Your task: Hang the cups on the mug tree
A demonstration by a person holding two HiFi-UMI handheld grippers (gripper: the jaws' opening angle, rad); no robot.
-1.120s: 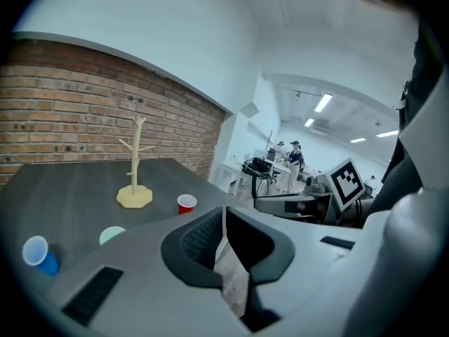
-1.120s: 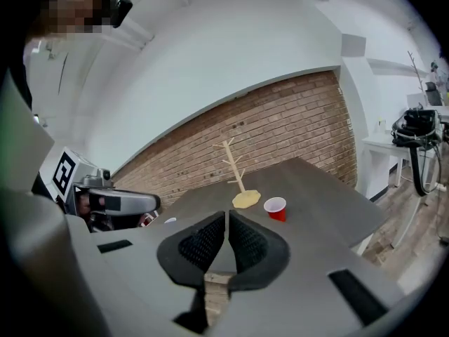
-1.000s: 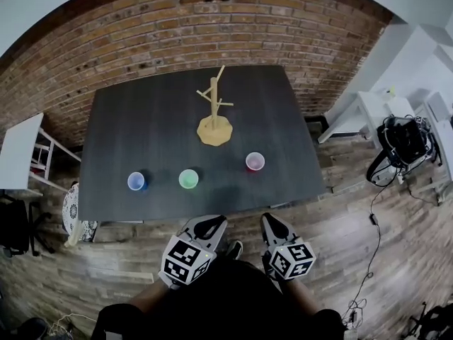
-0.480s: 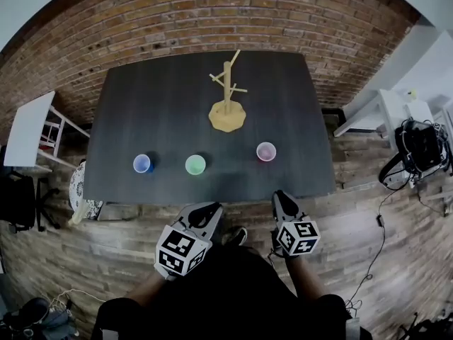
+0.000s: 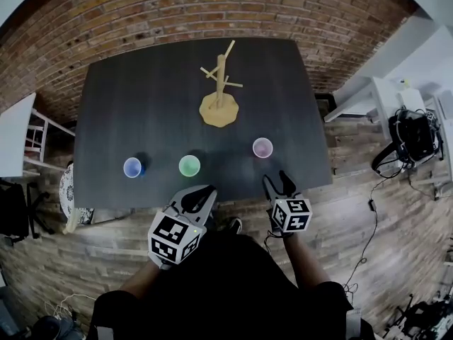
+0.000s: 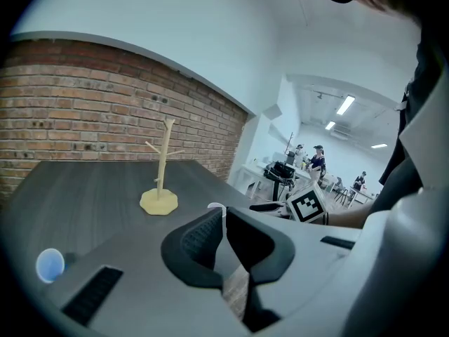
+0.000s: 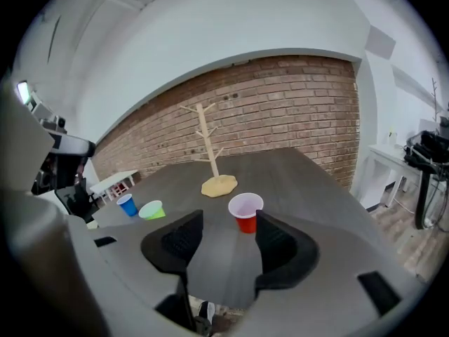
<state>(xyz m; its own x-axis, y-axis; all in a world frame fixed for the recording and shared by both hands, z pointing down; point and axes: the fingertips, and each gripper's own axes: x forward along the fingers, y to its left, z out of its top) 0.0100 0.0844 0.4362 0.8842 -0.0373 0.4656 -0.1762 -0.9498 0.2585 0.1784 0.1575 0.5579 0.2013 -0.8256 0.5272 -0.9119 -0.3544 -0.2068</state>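
Nothing has been hung yet. The mug tree (image 5: 219,83) stands on the dark table (image 5: 141,105), toward its far edge, and its wooden pegs are seen bare in all three views. Three cups are set upright in a row along the near side. Taken from the tree's base in the head view, the red cup (image 5: 262,147) lies at about 4 o'clock, the green cup (image 5: 189,165) at 7 o'clock and the blue cup (image 5: 132,167) at 8 o'clock. All three are well apart from one another and from the tree.

The left gripper (image 6: 223,223) is held over the near table edge with its jaws pressed together and nothing between them. The right gripper (image 7: 223,237) is aimed at the red cup, which shows at 12 o'clock ahead of the spread jaws. These jaws have just been opening, and the cup is not yet between the pads or touched by them.

The first pick-up is judged to be in preparation. All three cups remain to be gripped, carried and hung. No handles can be made out, so probably each cup is meant to be slipped upside down over a peg.
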